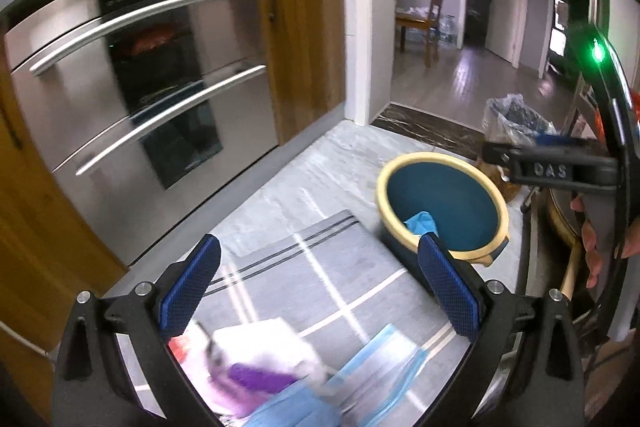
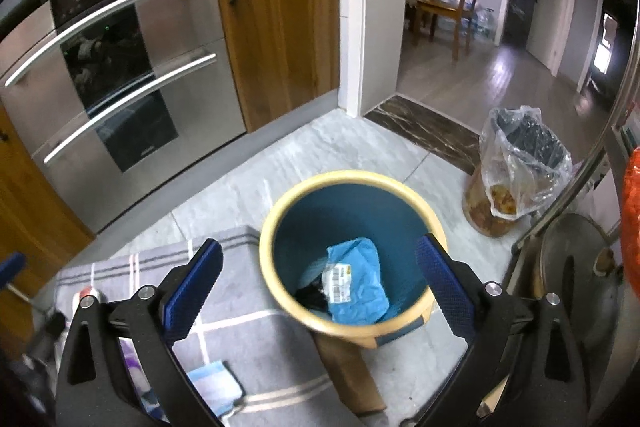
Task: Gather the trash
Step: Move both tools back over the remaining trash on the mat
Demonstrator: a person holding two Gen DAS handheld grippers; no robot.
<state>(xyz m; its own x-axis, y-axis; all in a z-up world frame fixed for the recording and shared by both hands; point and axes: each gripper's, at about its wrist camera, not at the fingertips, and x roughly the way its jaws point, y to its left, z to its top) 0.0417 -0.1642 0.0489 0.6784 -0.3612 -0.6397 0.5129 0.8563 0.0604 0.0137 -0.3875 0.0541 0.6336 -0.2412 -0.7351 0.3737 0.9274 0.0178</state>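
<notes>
A stainless double oven [image 1: 132, 75] fills the left of both wrist views, set under a grey worktop beside wooden cabinet doors [image 2: 276, 15]. The floor [image 2: 352, 143] is pale grey stone tile, and a grey rug [image 1: 320, 267] with white and dark stripes lies on it in front of the oven.

Just beside the rug's far edge stands the bin [image 2: 280, 227], blue inside with a cream rim. A crumpled blue plastic mailer [image 2: 356, 279] with a white label lies at its bottom, next to something dark. A flat brown paper piece [image 2: 348, 367] sticks out from under the bin toward the camera. Farther off, near the doorway strip, a second container lined with a clear plastic bag [image 2: 520, 163] holds brownish scraps.

On the rug, blurred, lie blue face masks [image 1: 384, 367] and a white and purple wrapper [image 1: 256, 371].

The left gripper [image 1: 320, 287] hangs above the rug with its jaws spread wide and nothing between them. The right gripper [image 2: 320, 287] hangs over the bin, its jaws equally wide and gripping nothing.
</notes>
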